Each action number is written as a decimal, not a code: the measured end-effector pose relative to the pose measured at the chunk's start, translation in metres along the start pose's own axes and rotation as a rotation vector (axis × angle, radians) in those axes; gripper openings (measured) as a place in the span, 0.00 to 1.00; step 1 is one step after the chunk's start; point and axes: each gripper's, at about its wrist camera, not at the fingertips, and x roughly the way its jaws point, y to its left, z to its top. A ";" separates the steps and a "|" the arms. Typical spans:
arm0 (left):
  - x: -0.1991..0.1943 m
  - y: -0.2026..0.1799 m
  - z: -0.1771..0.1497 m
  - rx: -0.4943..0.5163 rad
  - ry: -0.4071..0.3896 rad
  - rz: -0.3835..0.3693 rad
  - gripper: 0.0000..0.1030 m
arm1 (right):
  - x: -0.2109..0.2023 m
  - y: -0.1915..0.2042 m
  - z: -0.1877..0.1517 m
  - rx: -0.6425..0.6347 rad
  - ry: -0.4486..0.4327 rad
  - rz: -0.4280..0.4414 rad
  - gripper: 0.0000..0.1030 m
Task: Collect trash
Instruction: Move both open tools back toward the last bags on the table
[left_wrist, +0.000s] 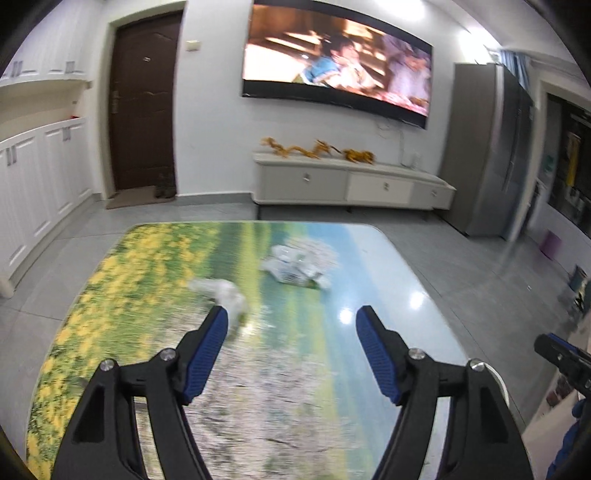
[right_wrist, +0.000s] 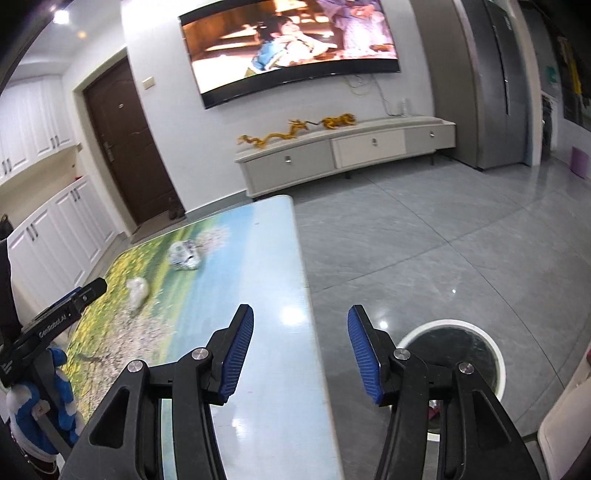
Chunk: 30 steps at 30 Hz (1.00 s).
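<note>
A crumpled white tissue (left_wrist: 223, 291) lies on the landscape-printed table (left_wrist: 122, 288), just beyond my left gripper's left fingertip. A crumpled clear plastic wrapper (left_wrist: 297, 264) lies farther back near the table's middle. My left gripper (left_wrist: 291, 314) is open and empty above the table. My right gripper (right_wrist: 300, 314) is open and empty over the table's right edge (right_wrist: 306, 295). The tissue (right_wrist: 137, 288) and wrapper (right_wrist: 184, 254) show to its far left. A round white-rimmed trash bin (right_wrist: 458, 347) stands on the floor below right of it.
The left gripper (right_wrist: 62, 314) shows at the left edge of the right wrist view. A white TV cabinet (left_wrist: 351, 181) and wall TV (left_wrist: 336, 59) stand beyond the table. Grey tiled floor (right_wrist: 424, 240) surrounds it. A grey fridge (left_wrist: 491, 147) stands on the right.
</note>
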 end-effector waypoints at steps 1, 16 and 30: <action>-0.003 0.006 0.000 -0.005 -0.007 0.014 0.68 | 0.000 0.005 0.000 -0.008 -0.001 0.008 0.51; 0.013 0.071 -0.015 -0.074 0.059 0.118 0.69 | 0.014 0.052 -0.007 -0.060 0.023 0.069 0.51; 0.054 0.121 -0.021 -0.166 0.138 0.090 0.69 | 0.071 0.051 -0.006 -0.038 0.115 0.096 0.51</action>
